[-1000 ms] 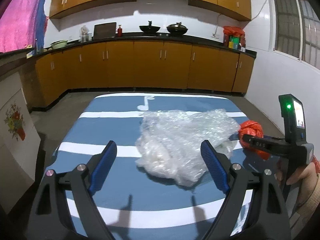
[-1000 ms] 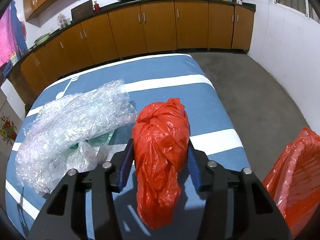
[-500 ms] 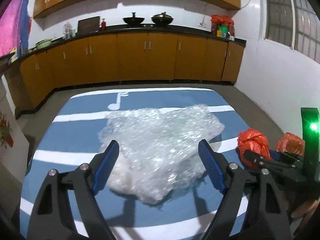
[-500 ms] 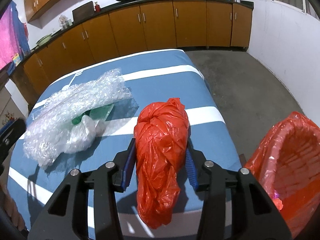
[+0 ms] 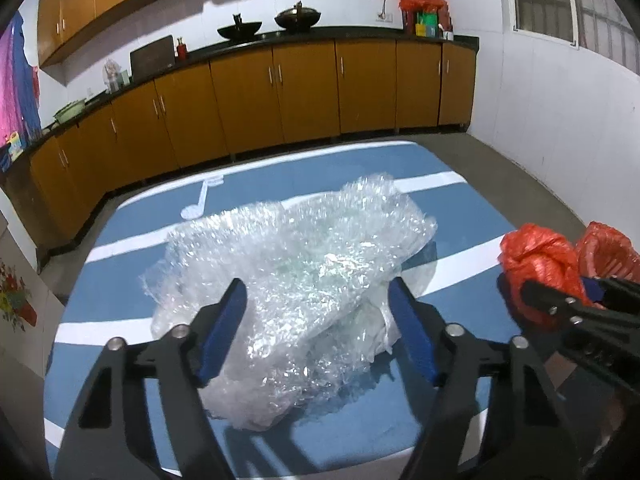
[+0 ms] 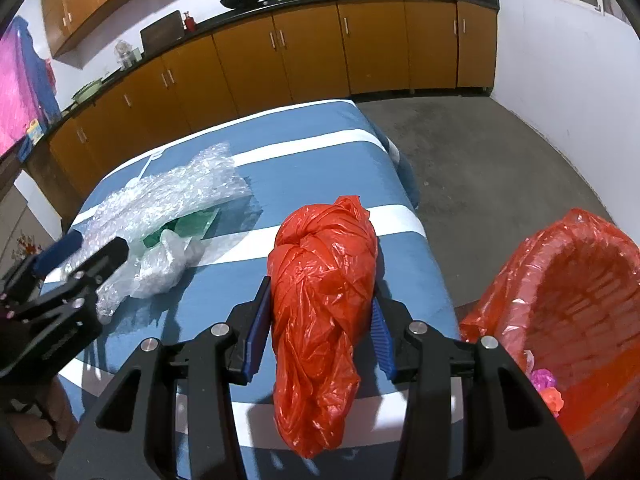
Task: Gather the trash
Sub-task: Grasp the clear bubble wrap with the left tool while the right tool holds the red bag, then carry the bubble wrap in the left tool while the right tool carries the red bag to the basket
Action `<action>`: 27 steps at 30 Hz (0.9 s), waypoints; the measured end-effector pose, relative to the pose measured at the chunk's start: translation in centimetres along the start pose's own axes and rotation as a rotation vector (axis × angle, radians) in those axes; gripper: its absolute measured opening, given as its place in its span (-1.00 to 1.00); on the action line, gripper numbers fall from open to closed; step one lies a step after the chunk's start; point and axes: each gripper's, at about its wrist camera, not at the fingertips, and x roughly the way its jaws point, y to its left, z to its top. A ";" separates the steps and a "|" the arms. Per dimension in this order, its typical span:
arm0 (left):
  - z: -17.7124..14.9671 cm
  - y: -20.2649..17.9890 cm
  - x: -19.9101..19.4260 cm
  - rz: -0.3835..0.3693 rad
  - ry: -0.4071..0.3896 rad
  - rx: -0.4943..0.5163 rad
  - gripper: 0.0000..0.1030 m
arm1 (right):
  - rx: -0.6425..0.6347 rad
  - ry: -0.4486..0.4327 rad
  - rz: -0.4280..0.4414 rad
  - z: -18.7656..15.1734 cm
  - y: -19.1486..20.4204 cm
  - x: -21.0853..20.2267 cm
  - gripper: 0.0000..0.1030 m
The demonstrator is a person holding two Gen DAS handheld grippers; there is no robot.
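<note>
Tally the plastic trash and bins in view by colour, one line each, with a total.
Clear: 1, the bubble wrap bundle on the table, between the closing left gripper jaws.
Red: 2, the knotted bag clamped in the right gripper, and the lined basket beside the table.
Total: 3

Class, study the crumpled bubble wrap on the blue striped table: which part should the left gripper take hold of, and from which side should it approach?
Probably the raised near mound of the bubble wrap, approached from the near table edge, angled down. The wrap is loose and crumpled, so its bulk compresses between pads better than its thin edges. The left gripper already straddles that mound, jaws closing.
</note>
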 end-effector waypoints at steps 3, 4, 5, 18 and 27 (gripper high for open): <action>-0.1 0.1 0.4 -0.008 0.011 -0.011 0.10 | 0.006 0.000 0.002 0.0 -0.2 0.0 -0.12; -0.1 0.2 0.4 -0.018 0.012 -0.019 0.03 | 0.006 0.001 0.003 0.0 -0.2 0.0 -0.12; -0.1 0.4 0.4 -0.035 0.012 -0.031 -0.03 | 0.006 0.001 0.003 0.0 -0.2 -0.1 -0.12; 0.1 1.6 -1.7 -0.157 -0.040 -0.093 -0.89 | -0.001 -0.008 0.010 -0.2 -0.2 -0.6 -0.12; 0.8 2.4 -5.3 -0.208 -0.094 -0.133 -0.89 | -0.008 -0.051 0.030 -0.4 0.1 -3.0 -0.13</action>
